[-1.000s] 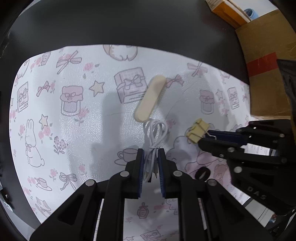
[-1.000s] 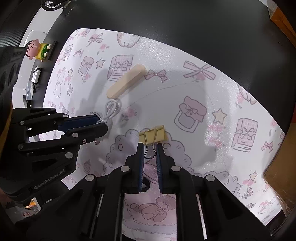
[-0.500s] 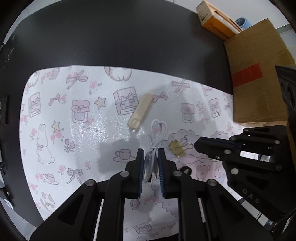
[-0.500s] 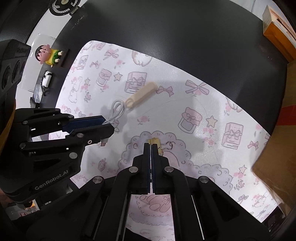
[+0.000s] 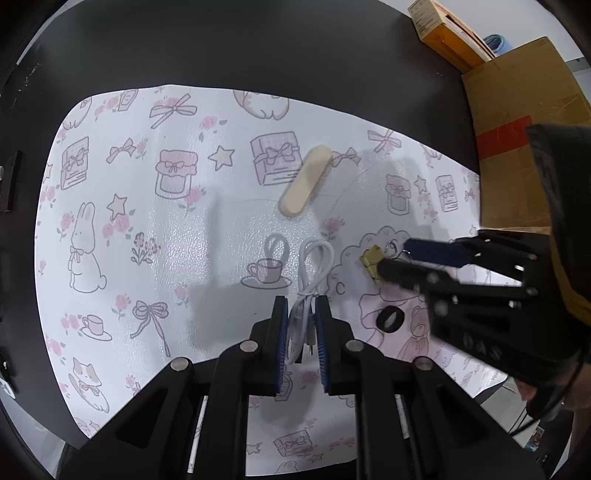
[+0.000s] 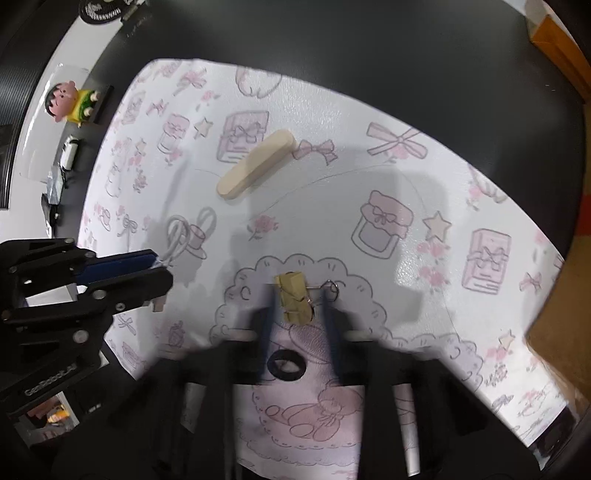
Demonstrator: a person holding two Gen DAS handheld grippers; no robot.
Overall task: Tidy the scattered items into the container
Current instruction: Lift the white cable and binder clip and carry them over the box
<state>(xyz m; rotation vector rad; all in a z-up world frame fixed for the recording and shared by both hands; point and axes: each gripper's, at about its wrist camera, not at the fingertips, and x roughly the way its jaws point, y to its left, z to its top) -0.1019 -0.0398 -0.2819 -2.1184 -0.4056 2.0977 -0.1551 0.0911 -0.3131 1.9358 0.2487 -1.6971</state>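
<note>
My left gripper [image 5: 301,314] is shut on a white cable [image 5: 314,258], whose loop lies ahead on the patterned mat [image 5: 177,229]. In the right wrist view the same gripper [image 6: 159,267] holds the cable [image 6: 173,236] at the left. My right gripper [image 6: 299,317] is blurred and open. A gold binder clip [image 6: 293,299] lies on the mat between its fingertips. The left wrist view shows the clip [image 5: 371,260] at the right gripper's [image 5: 393,256] tips. A beige oblong piece [image 5: 304,181] lies farther off, and a black ring [image 5: 389,319] lies near the clip.
A large cardboard box [image 5: 517,147] stands at the mat's right edge, with an orange box [image 5: 447,33] behind it. A small cartoon figurine [image 6: 68,101] and other small items sit on the dark table left of the mat. The black ring [image 6: 286,365] lies under my right gripper.
My right gripper, shut half a second ago, has opened and the binder clip now lies between its fingers. Both grippers have come down closer to the mat. The left gripper still grips the cable.
</note>
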